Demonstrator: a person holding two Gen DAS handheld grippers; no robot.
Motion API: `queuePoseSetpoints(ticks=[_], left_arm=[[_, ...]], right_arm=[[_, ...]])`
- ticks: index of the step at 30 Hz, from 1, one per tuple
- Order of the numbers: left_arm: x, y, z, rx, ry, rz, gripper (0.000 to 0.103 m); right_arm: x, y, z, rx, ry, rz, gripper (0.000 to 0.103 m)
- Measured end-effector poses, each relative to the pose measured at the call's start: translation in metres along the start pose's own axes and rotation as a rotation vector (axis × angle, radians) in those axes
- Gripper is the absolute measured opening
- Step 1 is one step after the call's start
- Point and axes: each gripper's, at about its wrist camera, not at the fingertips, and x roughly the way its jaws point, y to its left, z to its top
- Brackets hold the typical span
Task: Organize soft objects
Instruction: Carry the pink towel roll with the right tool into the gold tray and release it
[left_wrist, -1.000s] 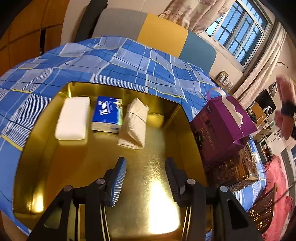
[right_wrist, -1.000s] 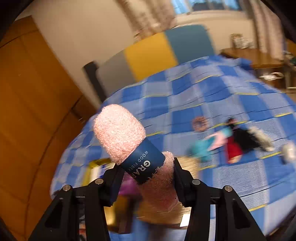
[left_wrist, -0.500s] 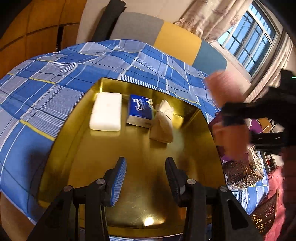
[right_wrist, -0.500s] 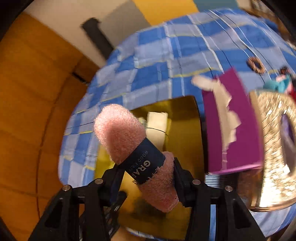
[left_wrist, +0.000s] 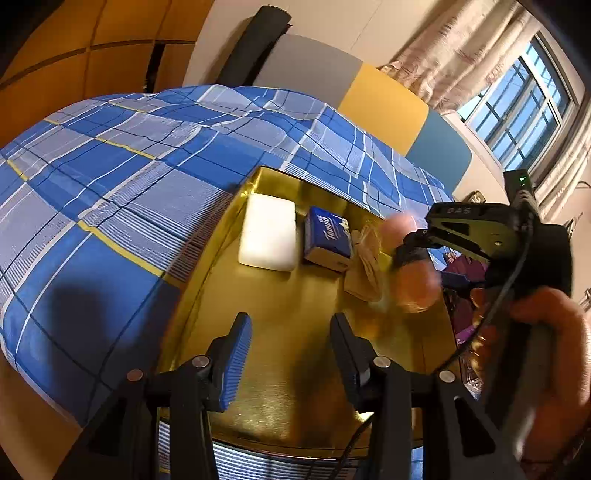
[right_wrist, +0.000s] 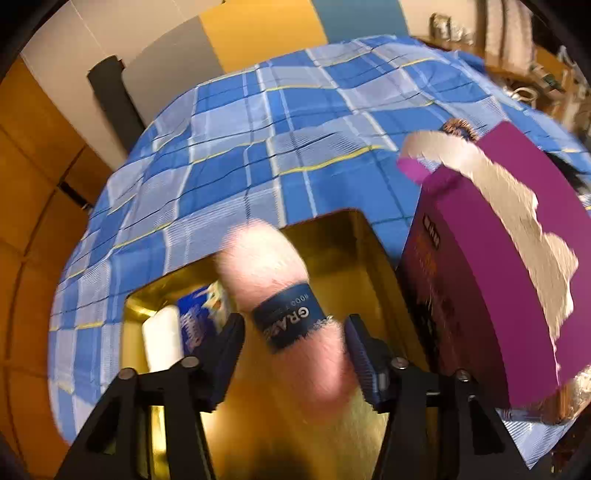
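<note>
A fluffy pink rolled cloth with a dark blue paper band (right_wrist: 284, 321) around its middle is tilted, its rounded end pointing up and away, above the shiny golden metal tray (left_wrist: 295, 369) that lies on the blue checked bed cover. Its picture is blurred. In the tray, at the far side, three soft things lie flat in a row, close together: a white rectangular pad (left_wrist: 269, 232) on the left, a blue tissue pack with white letters (left_wrist: 328, 236) in the middle, and a beige folded cloth (left_wrist: 364, 267) on the right.
</note>
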Motion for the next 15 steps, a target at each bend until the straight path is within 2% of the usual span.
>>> queuePoseSetpoints(ticks=[3, 10, 15], left_arm=[[0.0, 0.003, 0.001, -0.012, -0.001, -0.007, 0.044], [0.001, 0.003, 0.0, -0.033, -0.006, -0.008, 0.044], [0.001, 0.004, -0.002, -0.058, -0.005, 0.0, 0.044]], right_arm=[[-0.003, 0.003, 0.001, -0.003, -0.031, -0.027, 0.069], [-0.017, 0.009, -0.015, -0.08, -0.041, 0.058, 0.073], [-0.033, 0.012, -0.036, -0.19, -0.026, 0.123, 0.074]])
